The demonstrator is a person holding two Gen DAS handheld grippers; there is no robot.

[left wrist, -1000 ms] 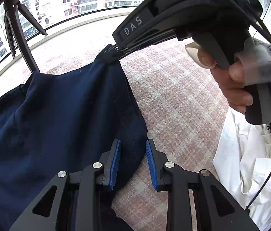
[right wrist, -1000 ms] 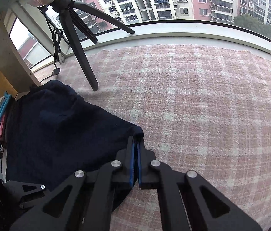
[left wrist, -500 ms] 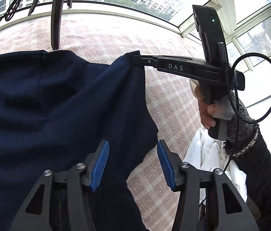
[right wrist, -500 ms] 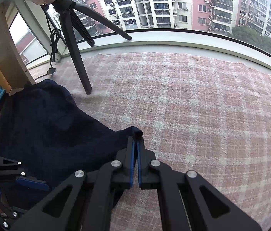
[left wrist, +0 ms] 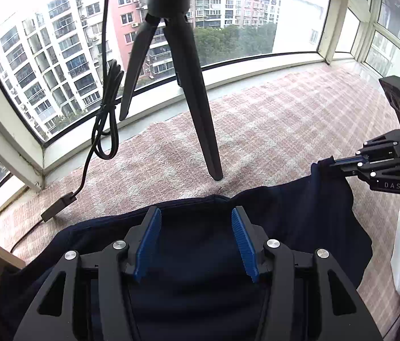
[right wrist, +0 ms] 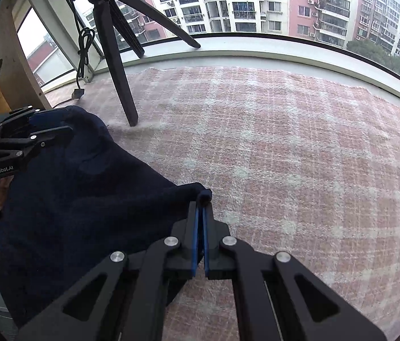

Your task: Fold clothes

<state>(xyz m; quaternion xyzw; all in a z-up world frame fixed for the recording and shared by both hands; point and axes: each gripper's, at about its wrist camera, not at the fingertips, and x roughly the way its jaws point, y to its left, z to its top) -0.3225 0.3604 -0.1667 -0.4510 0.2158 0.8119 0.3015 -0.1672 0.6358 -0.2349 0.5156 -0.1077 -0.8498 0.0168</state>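
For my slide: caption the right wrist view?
Right gripper shut on a navy garment over a pink checked rug.

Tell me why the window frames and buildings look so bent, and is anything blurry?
Both wrist views use fisheye lenses, so straight lines bow towards dark corners. Left wrist view: sharp, window frame curves, sky washed out. Right wrist view: sharp too, navy garment loses its folds in darkness.

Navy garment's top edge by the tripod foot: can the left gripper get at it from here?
Probably yes. The left gripper hangs open just above the navy garment, with nothing between; the tripod leg stands beyond the edge.
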